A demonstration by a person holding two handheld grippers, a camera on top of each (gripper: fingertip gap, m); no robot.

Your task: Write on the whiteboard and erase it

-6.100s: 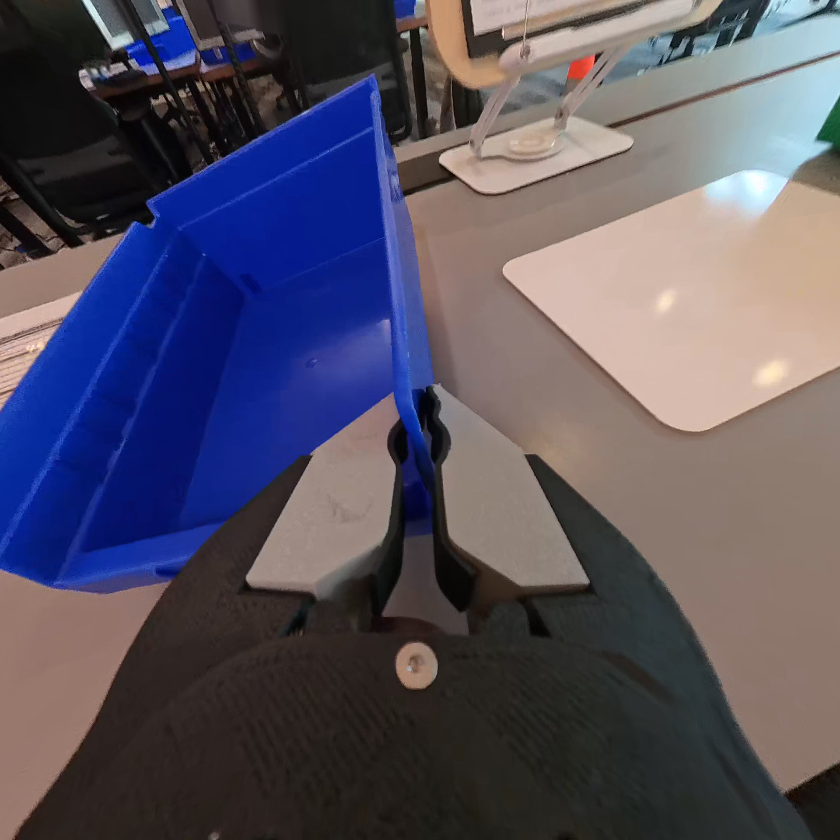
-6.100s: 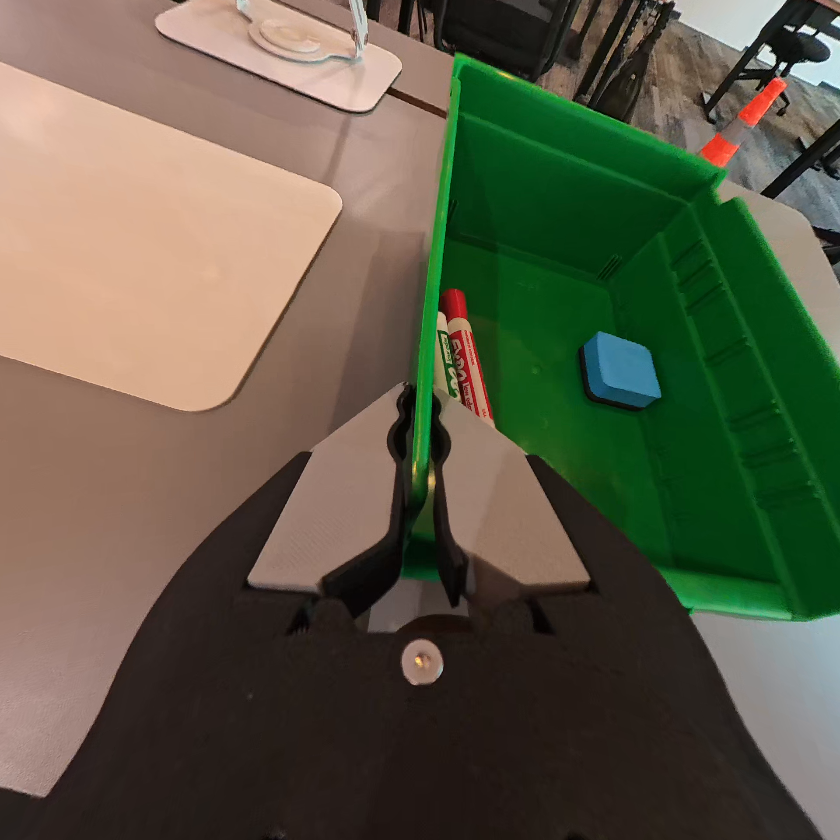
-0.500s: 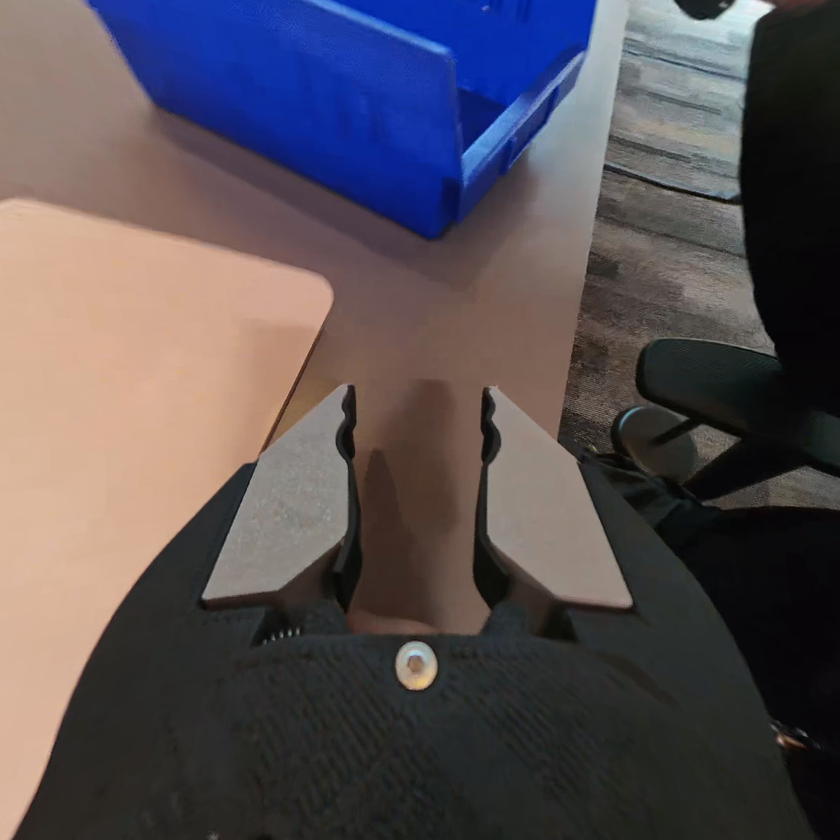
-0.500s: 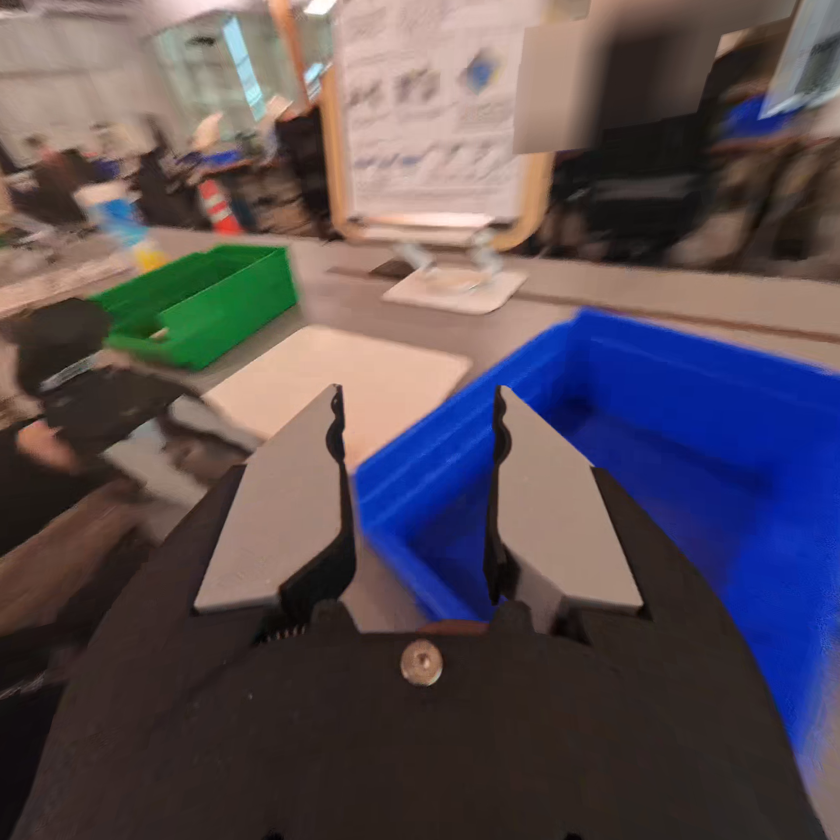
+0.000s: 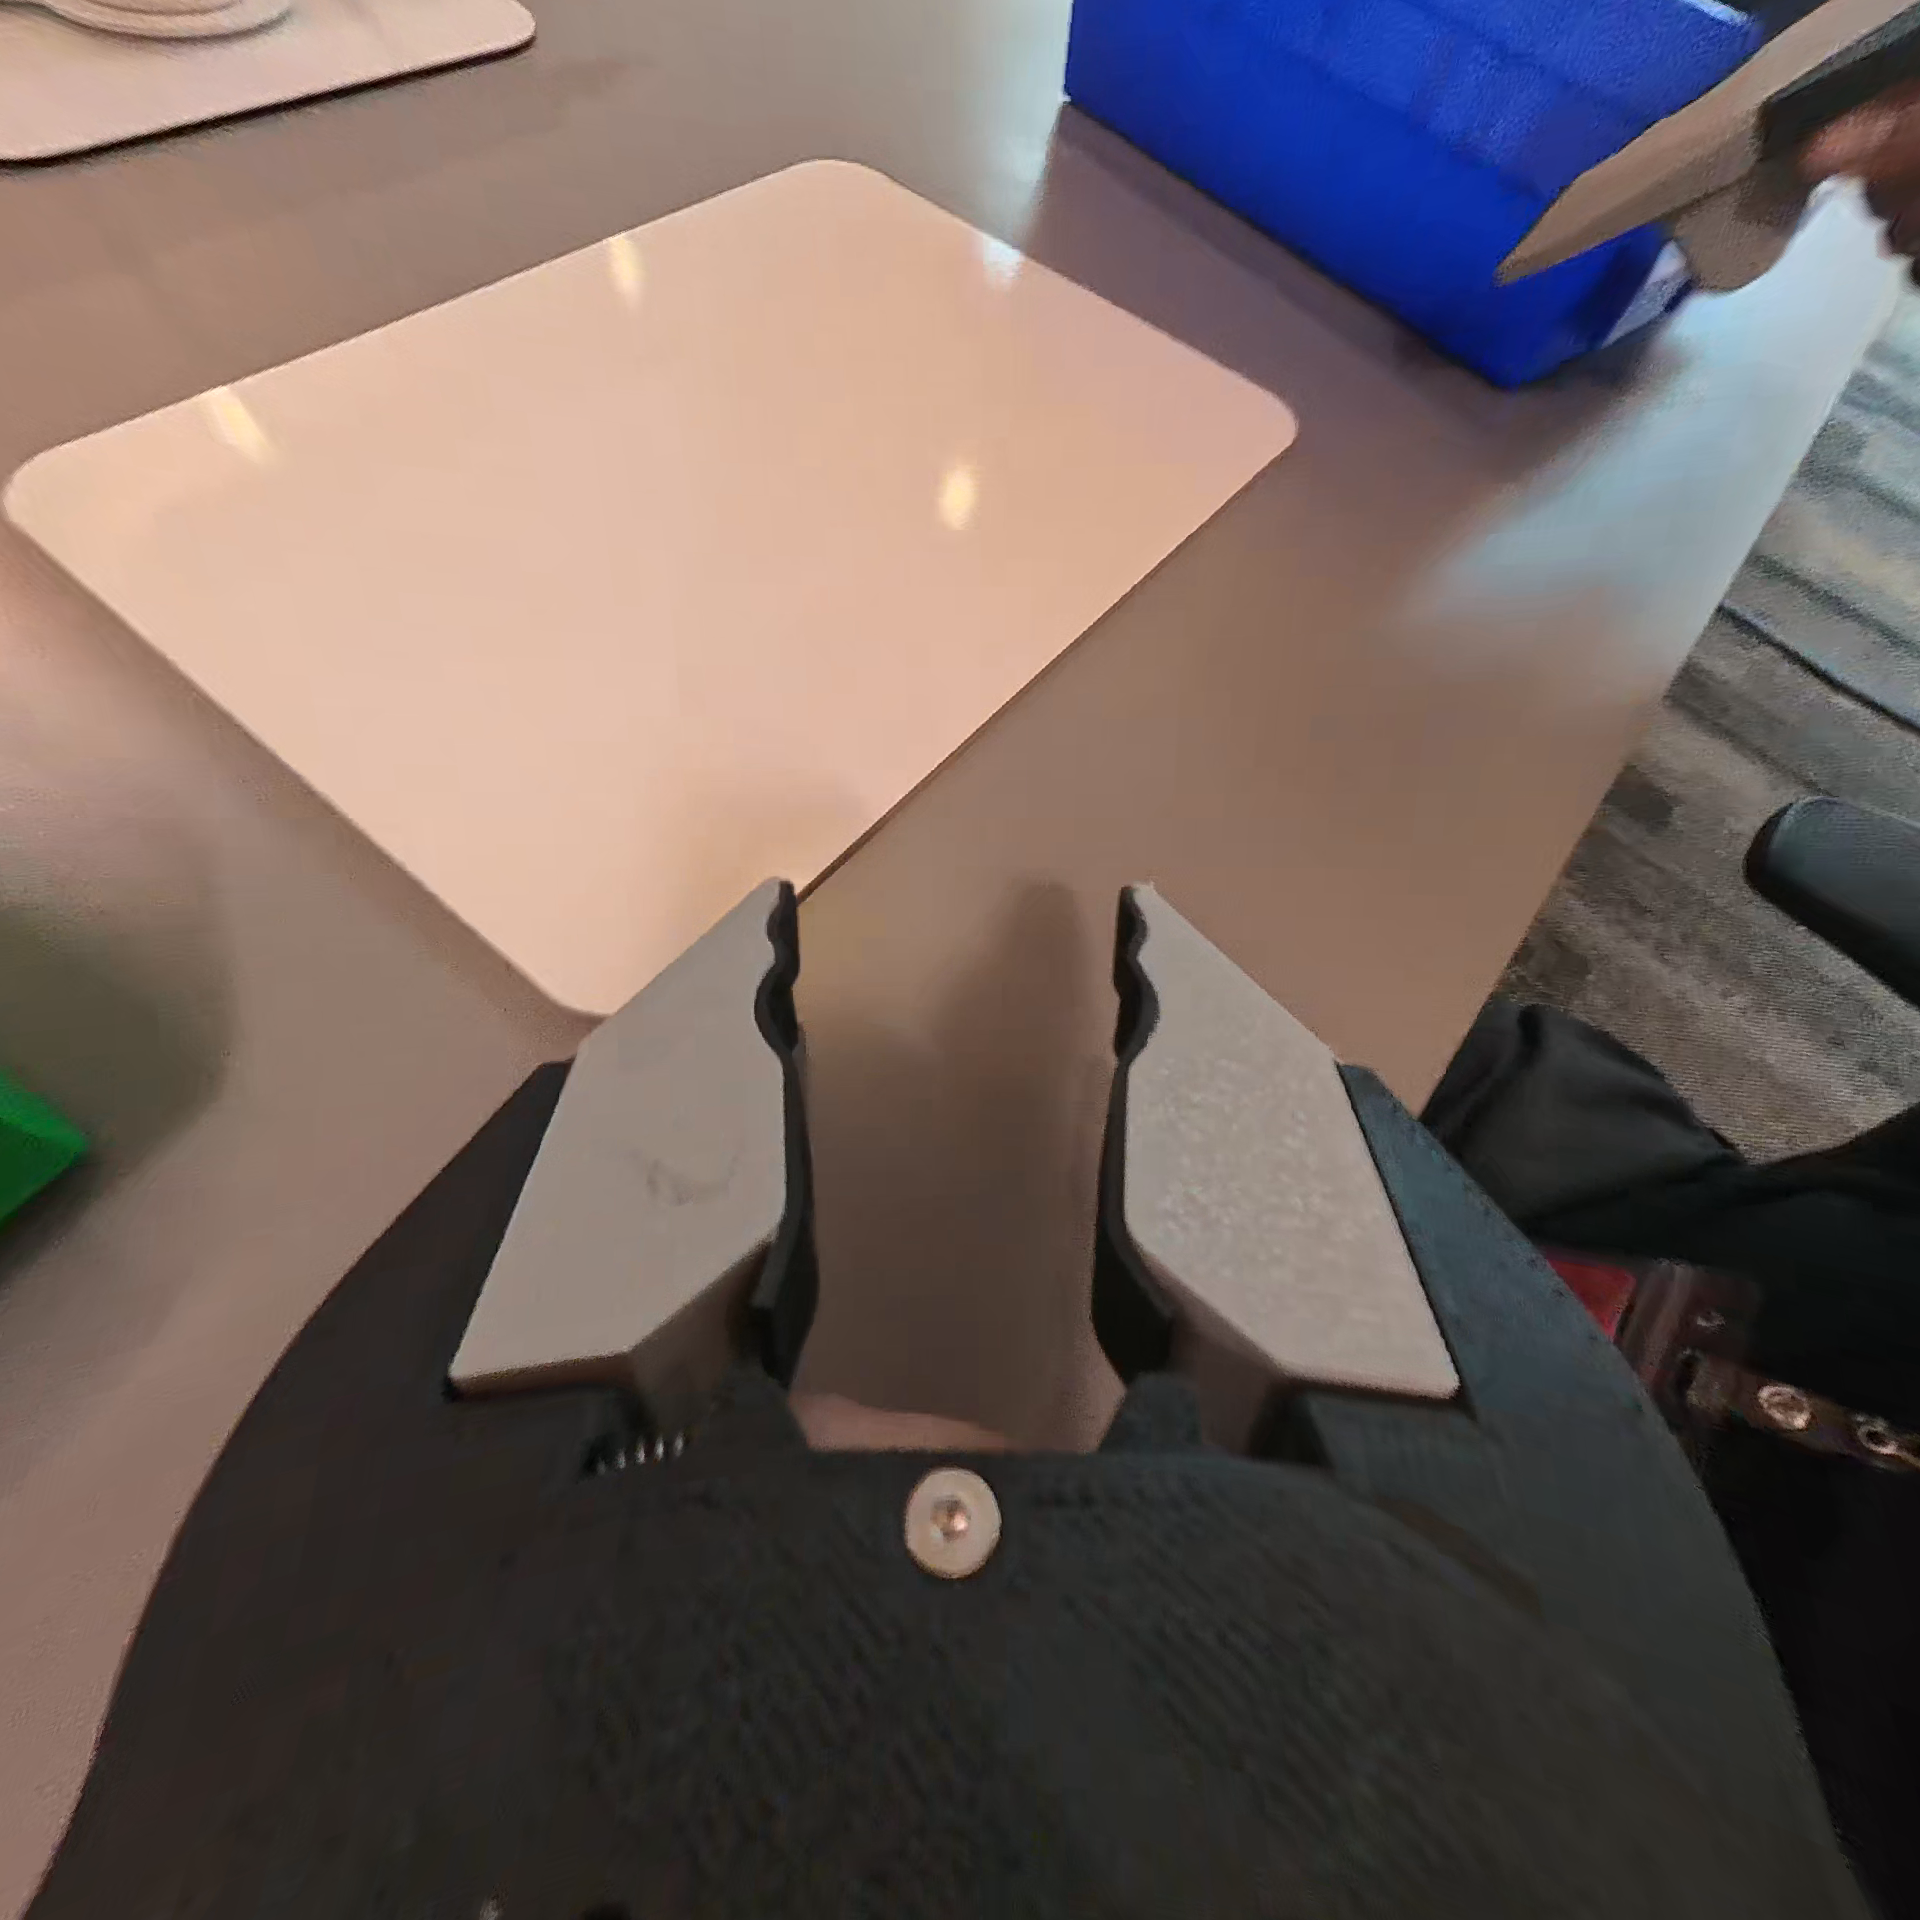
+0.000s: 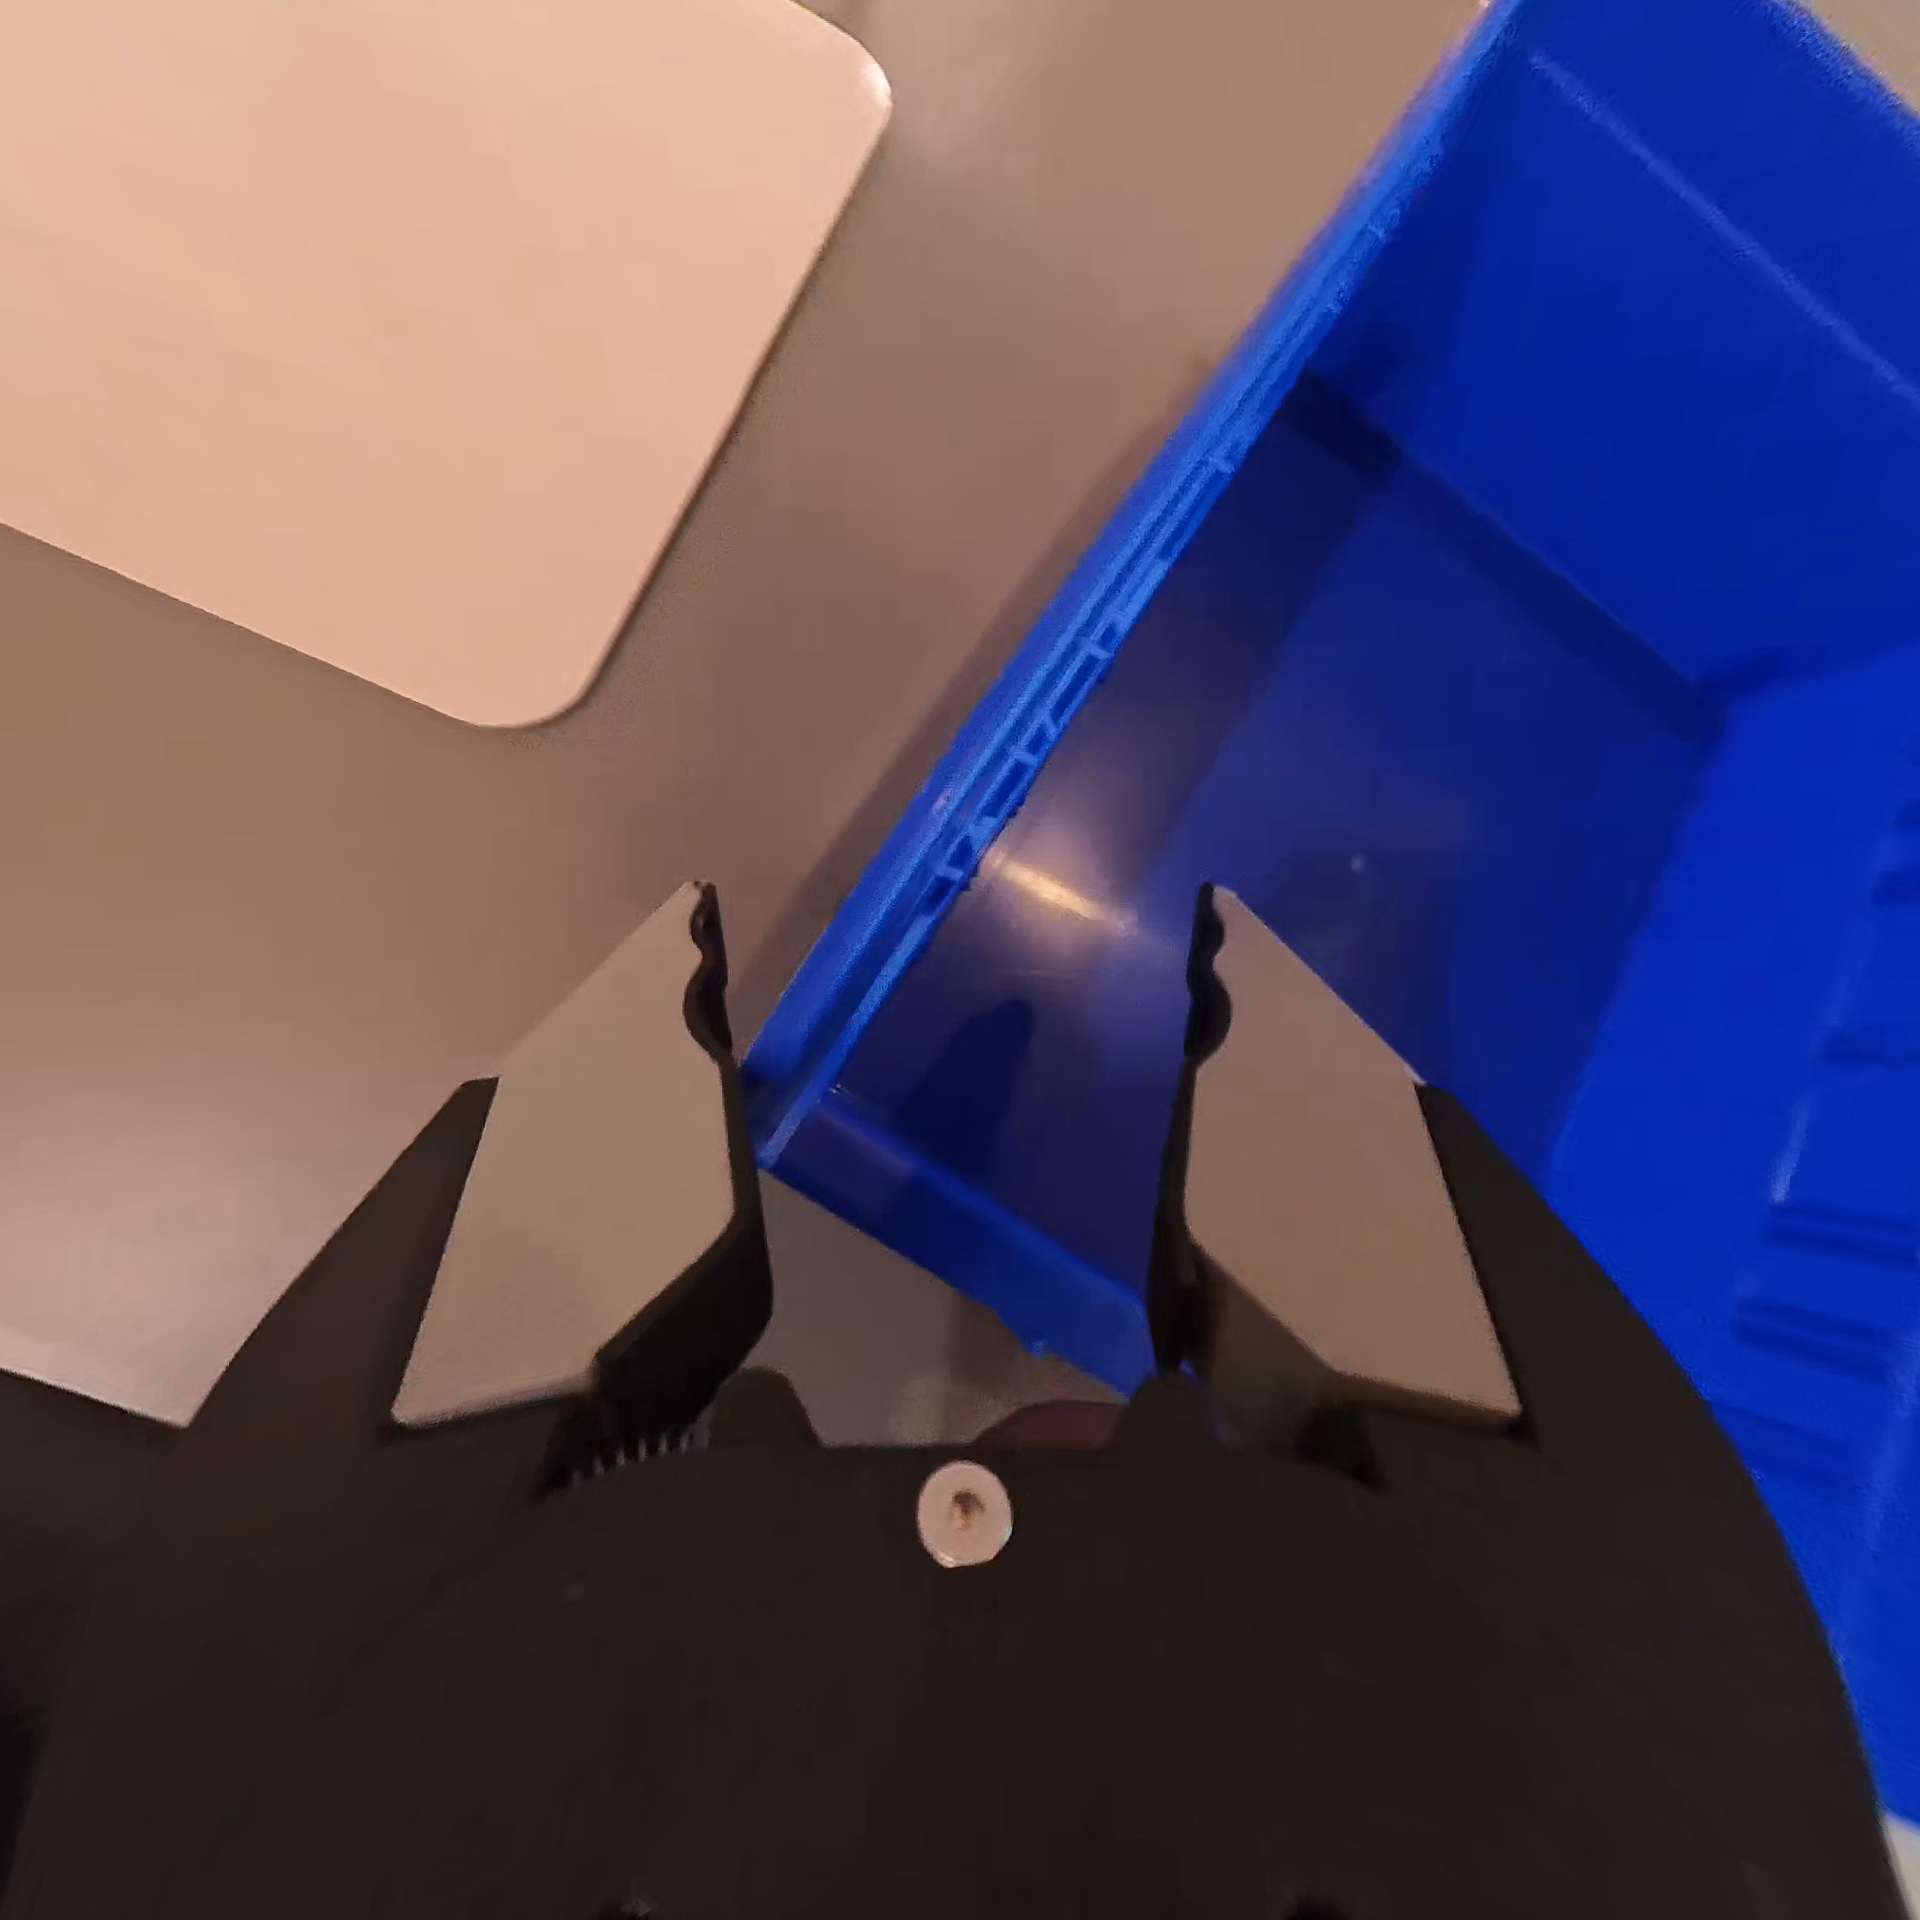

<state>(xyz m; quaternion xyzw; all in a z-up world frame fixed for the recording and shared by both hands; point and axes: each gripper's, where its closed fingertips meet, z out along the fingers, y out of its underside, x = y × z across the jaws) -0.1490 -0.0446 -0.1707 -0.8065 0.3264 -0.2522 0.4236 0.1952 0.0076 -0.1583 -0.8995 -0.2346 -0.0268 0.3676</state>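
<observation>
Flat white rounded-corner whiteboard (image 5: 644, 561) lying on grey counter (image 5: 1299, 831), surface blank, no marks showing. Judging by that: writing not begun, erasing also left. No marker or eraser in either view.

Left hand-held gripper (image 5: 956, 935) hovering over counter just off board's near corner, jaws apart, holding nothing.

Right hand-held gripper (image 6: 956, 925) hanging over near corner of blue plastic bin (image 6: 1455, 727) beside board, jaws wide apart, nothing btwn them.

Green bin (image 5: 31, 1153) edge at far left, blurred.
</observation>
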